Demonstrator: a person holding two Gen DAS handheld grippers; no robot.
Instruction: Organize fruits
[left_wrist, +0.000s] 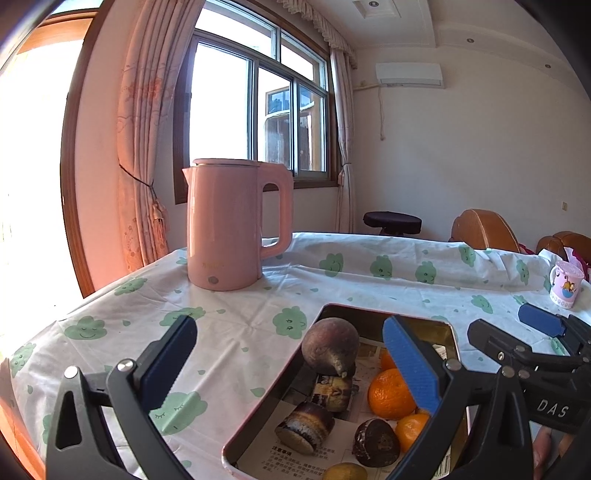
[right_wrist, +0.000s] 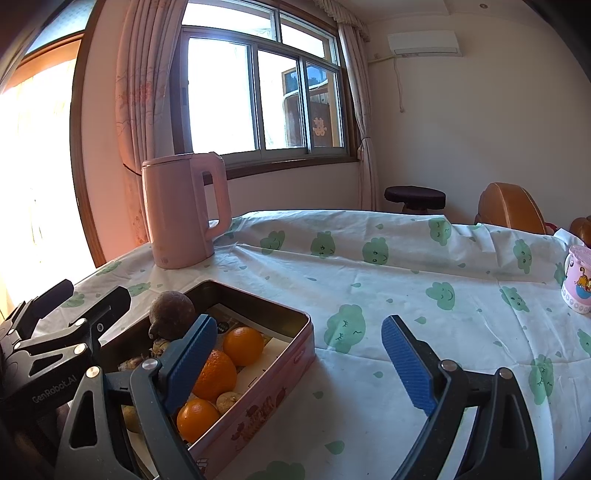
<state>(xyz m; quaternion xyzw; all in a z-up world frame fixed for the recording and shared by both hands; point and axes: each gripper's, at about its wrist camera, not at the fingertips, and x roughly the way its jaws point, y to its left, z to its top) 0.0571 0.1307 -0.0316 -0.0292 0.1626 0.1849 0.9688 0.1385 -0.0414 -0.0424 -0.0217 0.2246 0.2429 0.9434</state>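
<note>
Both tongs, left (left_wrist: 291, 365) and right (right_wrist: 299, 362), wide, empty (hovering); round orange fruits (left_wrist: 389, 393) gathered in rectangular pink metal tin (right_wrist: 258, 413) on bench.

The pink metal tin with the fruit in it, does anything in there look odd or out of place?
One thing: a large brown, rough-skinned round fruit perches at the far corner of the pink metal tin, leaning on the rim above the rest. The oranges and small dark fruits lie on the paper lining. Nothing looks spilled.

Bright daylight pours through the window (left_wrist: 255, 107), blown out white at the left edge, perhaps hiding detail there. Fisheye bending curves the edges; focus stays sharp.
</note>
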